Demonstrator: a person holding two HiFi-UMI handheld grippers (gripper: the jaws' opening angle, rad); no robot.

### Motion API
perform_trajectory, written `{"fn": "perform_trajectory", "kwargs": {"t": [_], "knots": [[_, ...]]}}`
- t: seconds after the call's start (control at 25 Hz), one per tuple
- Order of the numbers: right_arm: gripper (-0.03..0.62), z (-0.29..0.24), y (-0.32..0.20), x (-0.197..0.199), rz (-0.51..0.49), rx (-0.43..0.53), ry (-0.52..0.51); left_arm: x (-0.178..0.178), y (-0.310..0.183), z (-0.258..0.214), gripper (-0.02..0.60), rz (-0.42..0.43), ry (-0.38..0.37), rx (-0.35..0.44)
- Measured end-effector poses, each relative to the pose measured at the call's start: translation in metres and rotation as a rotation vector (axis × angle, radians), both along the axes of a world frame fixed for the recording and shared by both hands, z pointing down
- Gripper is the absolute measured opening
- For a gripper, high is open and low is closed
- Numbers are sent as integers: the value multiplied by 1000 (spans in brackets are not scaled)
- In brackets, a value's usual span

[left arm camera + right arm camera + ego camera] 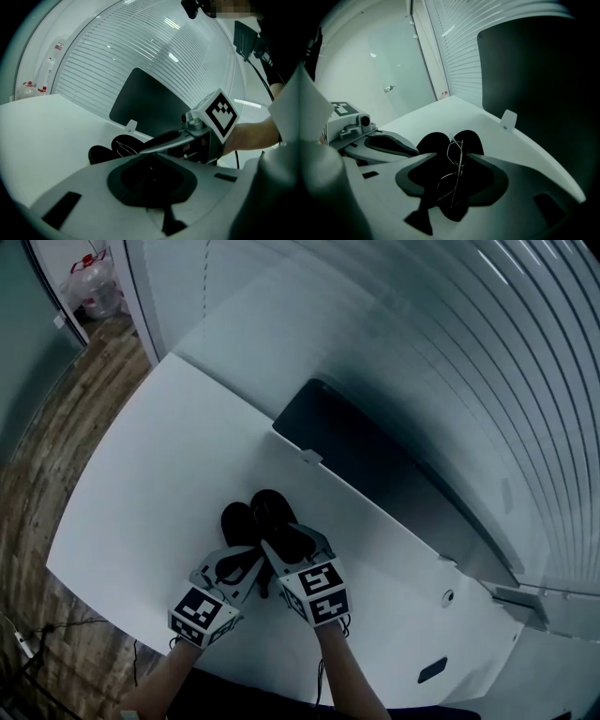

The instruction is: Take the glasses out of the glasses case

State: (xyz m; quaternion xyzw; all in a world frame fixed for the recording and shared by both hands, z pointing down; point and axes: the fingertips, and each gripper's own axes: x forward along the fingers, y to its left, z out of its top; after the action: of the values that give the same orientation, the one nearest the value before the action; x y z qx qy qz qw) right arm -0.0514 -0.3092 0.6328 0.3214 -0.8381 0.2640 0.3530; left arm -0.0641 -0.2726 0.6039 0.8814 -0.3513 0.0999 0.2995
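Observation:
A black glasses case [242, 517] lies open on the white table [141, 484], its two rounded halves side by side. Thin wire glasses [457, 157] rest in it, folded. My right gripper [457, 164] hovers over the case, angled down, jaws open on either side of the glasses without pressing them. My left gripper [242, 557] sits at the case's near left edge, beside the right gripper [281, 538]. In the left gripper view the case [101, 152] and a bit of wire frame [123, 149] show past its open jaws; whether they touch the case is unclear.
A dark flat panel [375, 465] lies along the table's far side, with a small white tab [311, 457] at its edge. Slatted blinds [487, 352] rise behind. Wood floor [37, 474] lies off the table's left edge, and a bagged bottle [94, 287] stands far left.

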Motion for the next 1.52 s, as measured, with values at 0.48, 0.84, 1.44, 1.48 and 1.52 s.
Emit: {"fn": "perform_trajectory", "kwargs": {"t": [0.48,0.84,1.44,1.48,1.52], "knots": [[200,23,-8,-1,-19,-86,43,-1,-6,14,20,13,-1,-31],[201,29,-8,0,-35,-218,-12,4,-11,12,21,5,46,-25],[164,29,-4,-3,-78,-218,8,4,-9,14,23,12,43,-40],[159,28,-3,-3,-80,-213,9,4,-8,15,23,12,43,-39],[151,28,-3,-4,-81,-208,9,4,-8,15,23,11,42,-40]]}}
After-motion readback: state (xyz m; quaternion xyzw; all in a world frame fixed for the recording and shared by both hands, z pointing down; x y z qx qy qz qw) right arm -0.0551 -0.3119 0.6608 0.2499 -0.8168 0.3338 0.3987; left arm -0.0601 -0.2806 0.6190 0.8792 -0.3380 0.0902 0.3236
